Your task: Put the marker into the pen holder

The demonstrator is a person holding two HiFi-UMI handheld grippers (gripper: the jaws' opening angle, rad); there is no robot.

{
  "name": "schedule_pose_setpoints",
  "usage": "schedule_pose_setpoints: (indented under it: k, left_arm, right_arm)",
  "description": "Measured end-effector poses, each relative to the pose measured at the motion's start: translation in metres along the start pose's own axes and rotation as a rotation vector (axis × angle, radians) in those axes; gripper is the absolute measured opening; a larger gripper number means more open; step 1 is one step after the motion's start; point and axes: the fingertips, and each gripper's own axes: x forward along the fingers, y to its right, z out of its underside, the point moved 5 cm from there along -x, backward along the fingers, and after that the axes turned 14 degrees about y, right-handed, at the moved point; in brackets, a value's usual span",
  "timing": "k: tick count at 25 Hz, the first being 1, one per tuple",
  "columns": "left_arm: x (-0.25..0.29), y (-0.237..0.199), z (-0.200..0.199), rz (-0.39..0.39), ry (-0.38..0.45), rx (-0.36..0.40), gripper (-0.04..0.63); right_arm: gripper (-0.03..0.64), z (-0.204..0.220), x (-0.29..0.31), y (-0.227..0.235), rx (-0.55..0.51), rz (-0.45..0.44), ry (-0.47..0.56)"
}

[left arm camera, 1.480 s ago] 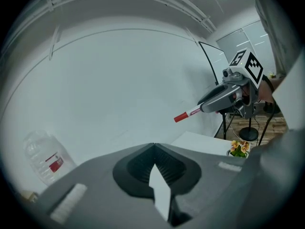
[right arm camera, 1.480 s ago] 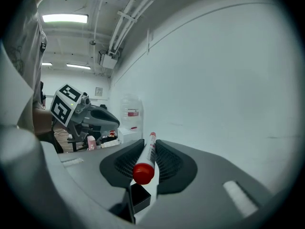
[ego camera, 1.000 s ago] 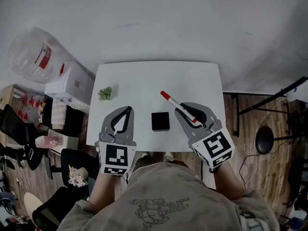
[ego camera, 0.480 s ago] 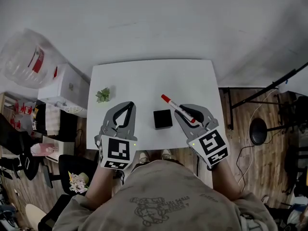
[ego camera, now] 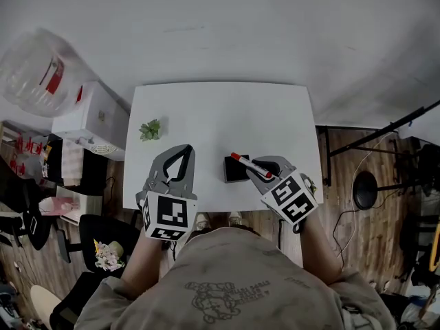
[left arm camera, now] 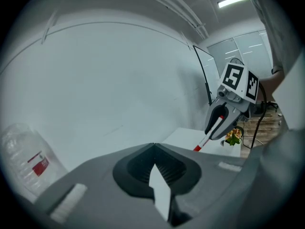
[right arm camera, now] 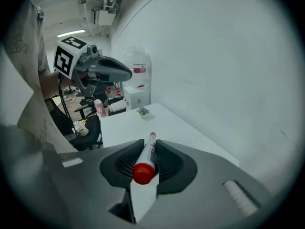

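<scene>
A white marker [ego camera: 249,165] with a red cap is clamped in my right gripper [ego camera: 256,171], which is shut on it. In the head view its red end hangs over the black square pen holder [ego camera: 230,172] near the front middle of the white table [ego camera: 220,115]. Along the jaws in the right gripper view, the marker [right arm camera: 148,151] points out over the table. My left gripper [ego camera: 183,151] is shut with nothing in it, to the left of the holder. From the left gripper view, the left gripper [left arm camera: 153,147] faces the right gripper [left arm camera: 220,123] and its marker [left arm camera: 208,136].
A small green plant [ego camera: 150,130] stands at the table's left side. Off the table to the left are a white box [ego camera: 89,119], a clear water jug [ego camera: 38,71] and office chairs [ego camera: 96,243]. A black stand [ego camera: 364,184] is on the floor at the right.
My right gripper has carried the marker left and nearer, so its red end now overlaps the pen holder. The left gripper has stayed about where it was.
</scene>
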Motion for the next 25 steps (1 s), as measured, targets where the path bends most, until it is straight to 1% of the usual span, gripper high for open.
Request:
schedule_pose_setpoints:
  k: [5,8,10,12,14,16,17,21,25]
  left_arm:
    - [-0.001,0.007,0.010,0.024,-0.020,-0.038,0.000]
    - [0.000,0.013,0.019,0.034,-0.046,-0.045,0.000]
    - [0.000,0.015,0.024,0.036,-0.057,-0.048,0.000]
    - [0.000,0.016,0.030,0.038,-0.069,-0.067,0.000]
    - [-0.002,0.015,0.038,0.029,-0.084,-0.119,0.000]
    - [-0.004,0.009,0.046,0.004,-0.096,-0.180,0.001]
    - [-0.005,0.007,0.049,-0.010,-0.102,-0.199,0.000]
    - [-0.010,0.003,0.058,-0.031,-0.126,-0.214,0.000]
    - [-0.016,0.001,0.070,-0.037,-0.154,-0.223,0.000]
  right_arm:
    - [0.103,0.041,0.028,0.003,0.036,-0.047,-0.133]
    - [0.103,0.063,0.043,0.005,0.071,-0.069,-0.195]
    - [0.103,0.073,0.051,0.006,0.069,-0.081,-0.234]
    - [0.103,0.080,0.060,0.005,0.049,-0.095,-0.271]
    - [0.103,0.087,0.070,0.003,0.035,-0.110,-0.306]
    - [0.101,0.095,0.079,0.000,0.026,-0.129,-0.344]
    - [0.103,0.099,0.082,-0.002,0.019,-0.142,-0.367]
    - [0.103,0.115,0.094,-0.013,-0.013,-0.222,-0.472]
    - [0.104,0.117,0.100,-0.016,-0.005,-0.261,-0.501]
